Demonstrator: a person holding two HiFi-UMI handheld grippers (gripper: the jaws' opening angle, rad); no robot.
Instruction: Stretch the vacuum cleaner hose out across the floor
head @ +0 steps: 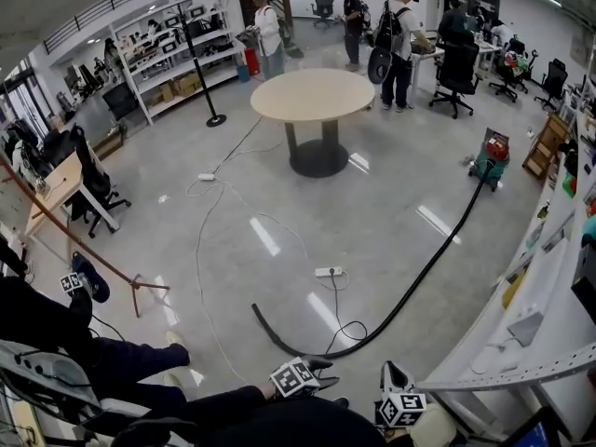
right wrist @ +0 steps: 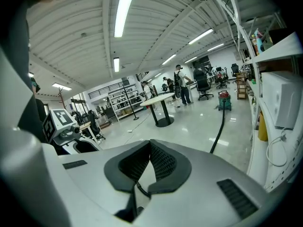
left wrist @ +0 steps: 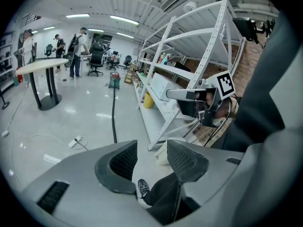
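My two grippers sit at the bottom of the head view and neither one touches the hose. My left gripper [head: 317,369] [left wrist: 150,157] is released, its two pads standing apart with nothing pressed between them; through the gap I see only floor, one shoe [left wrist: 143,189] and a dark trouser leg. My right gripper [head: 396,380] [right wrist: 147,167] is clenched, pad tips together, grasping nothing. The one black vacuum cleaner hose [head: 424,268] [left wrist: 113,122] [right wrist: 218,129] lies on the glossy grey floor. It leaves the single green-and-red vacuum cleaner [head: 494,156] [left wrist: 114,80] [right wrist: 224,100] far off at the right and runs in a long diagonal toward me. Just ahead of my grippers it bends and hooks left to a free end [head: 256,310]. Two white power strips lie on the floor — one [head: 328,271] just beside the hose's bend, its thin cable looping down to the hose, the other [head: 206,177] well apart, nearer the one round table [head: 312,96]. Beyond that table I count three people standing: one [head: 268,31] by the shelves, two [head: 352,21] [head: 402,35] further right. A white shelving rack [head: 521,371] runs along my right side — close to the right gripper.
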